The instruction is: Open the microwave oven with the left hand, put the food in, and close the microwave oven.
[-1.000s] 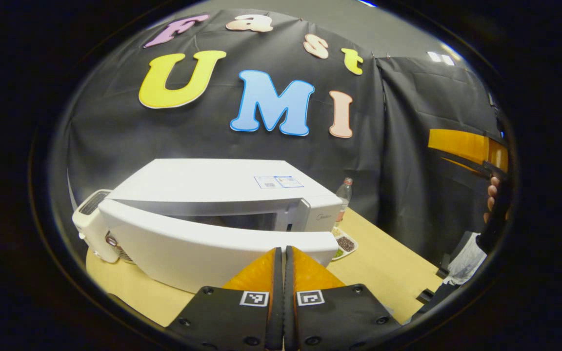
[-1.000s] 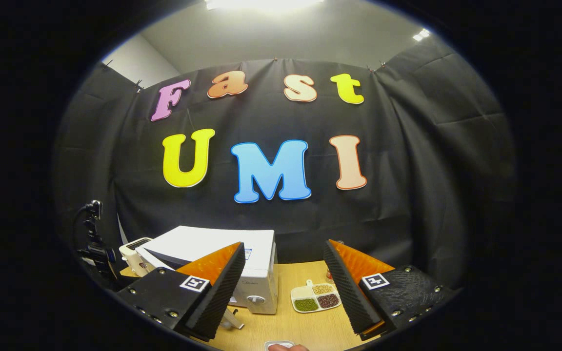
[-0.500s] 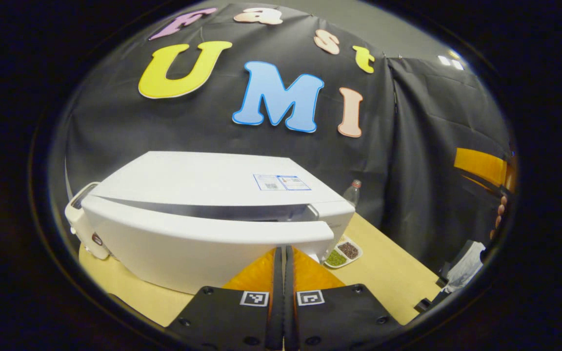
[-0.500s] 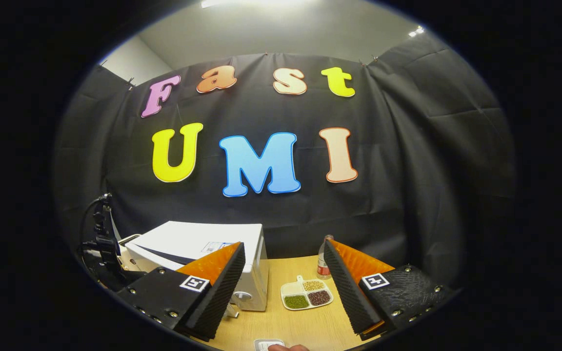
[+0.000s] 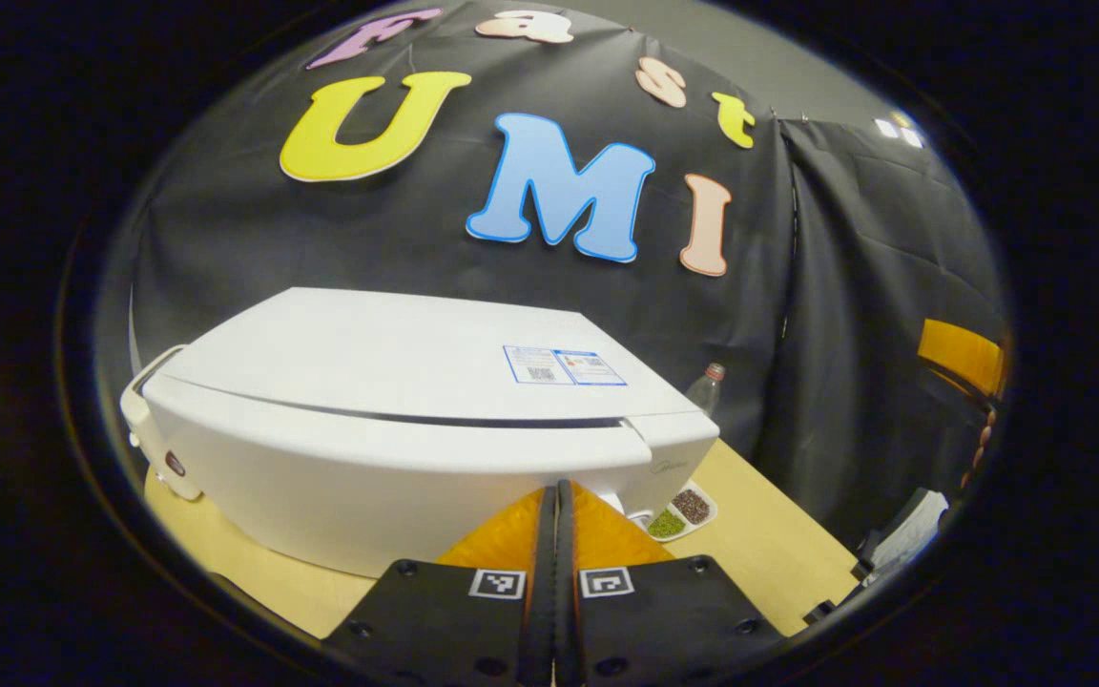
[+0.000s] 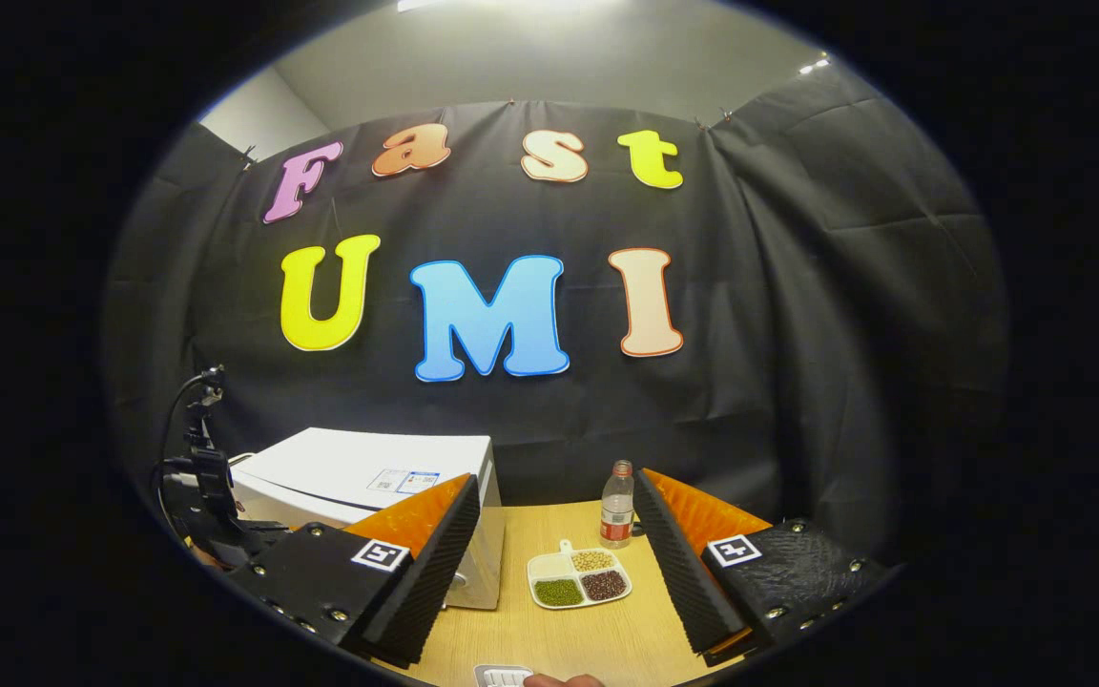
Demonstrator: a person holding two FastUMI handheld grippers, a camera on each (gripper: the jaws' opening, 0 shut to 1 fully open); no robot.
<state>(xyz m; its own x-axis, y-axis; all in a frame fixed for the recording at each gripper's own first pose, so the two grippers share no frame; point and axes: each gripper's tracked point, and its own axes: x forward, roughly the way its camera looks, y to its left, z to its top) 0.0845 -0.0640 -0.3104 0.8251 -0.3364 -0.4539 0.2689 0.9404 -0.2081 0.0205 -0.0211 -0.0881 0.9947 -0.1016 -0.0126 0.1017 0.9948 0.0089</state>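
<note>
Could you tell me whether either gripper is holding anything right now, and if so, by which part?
Nothing is held. The left gripper has its jaws shut together, their tips against the microwave door; the right gripper is open above the table.

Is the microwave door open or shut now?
Shut, or nearly: the door lies flush with the microwave, leaving a thin seam. The left gripper touches it.

You're looking at a tan wooden table (image 6: 597, 634) running up to the black cloth wall (image 6: 798, 315). A clear plastic bottle (image 6: 616, 517) with a red label is standing upright near the wall. A white divided dish (image 6: 577, 579) is sitting just in front of it, apart, holding green, dark and pale grains in separate compartments. A white toaster (image 5: 142, 434) is peeking out at the table's left end. A small white item (image 6: 502, 676) is lying at the near edge, too cropped to identify.
</note>
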